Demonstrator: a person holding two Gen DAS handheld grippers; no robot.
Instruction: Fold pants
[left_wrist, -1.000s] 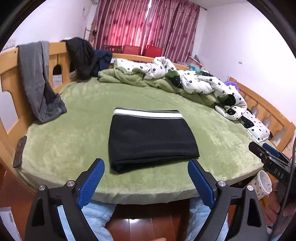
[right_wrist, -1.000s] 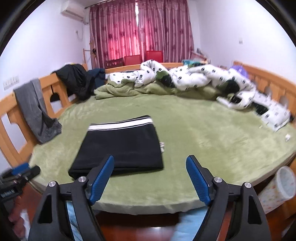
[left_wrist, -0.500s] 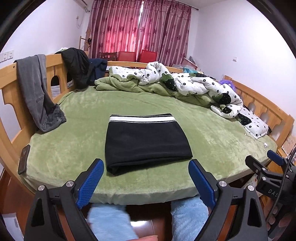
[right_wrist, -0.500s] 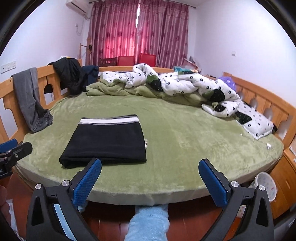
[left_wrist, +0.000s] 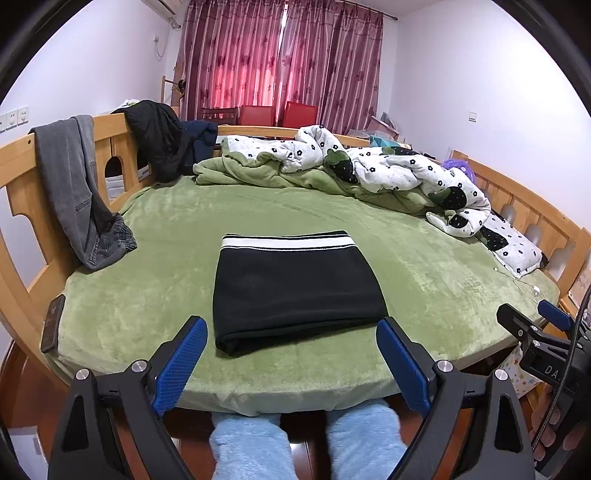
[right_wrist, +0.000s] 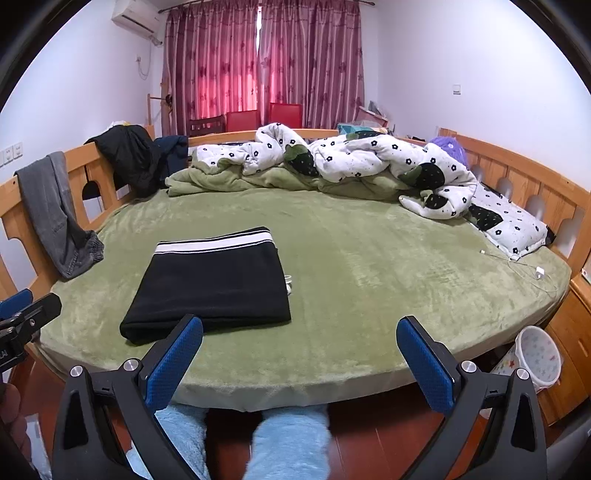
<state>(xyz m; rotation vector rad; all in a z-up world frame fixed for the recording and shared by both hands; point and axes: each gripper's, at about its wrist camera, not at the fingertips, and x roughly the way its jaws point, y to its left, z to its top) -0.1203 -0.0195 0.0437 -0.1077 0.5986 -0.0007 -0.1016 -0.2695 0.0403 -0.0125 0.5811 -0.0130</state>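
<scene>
Black pants (left_wrist: 295, 288) with a white-striped waistband lie folded into a flat rectangle on the green bed (left_wrist: 147, 266); they also show in the right wrist view (right_wrist: 214, 284). My left gripper (left_wrist: 291, 354) is open and empty, held off the bed's near edge, just short of the pants. My right gripper (right_wrist: 299, 358) is open and empty, off the near edge and to the right of the pants. Each gripper shows at the edge of the other's view.
A bunched white and green duvet (right_wrist: 332, 162) lies along the far side. Grey trousers (left_wrist: 81, 192) and dark clothes (left_wrist: 159, 140) hang on the wooden bed frame. A phone (left_wrist: 51, 325) lies at the left edge. A charger cable (right_wrist: 532, 269) and a bin (right_wrist: 532, 358) are at the right.
Both grippers have pulled back and up from the bed, so the pants look farther away. The pants have not moved. The right gripper's jaws stand wider than one second ago.
</scene>
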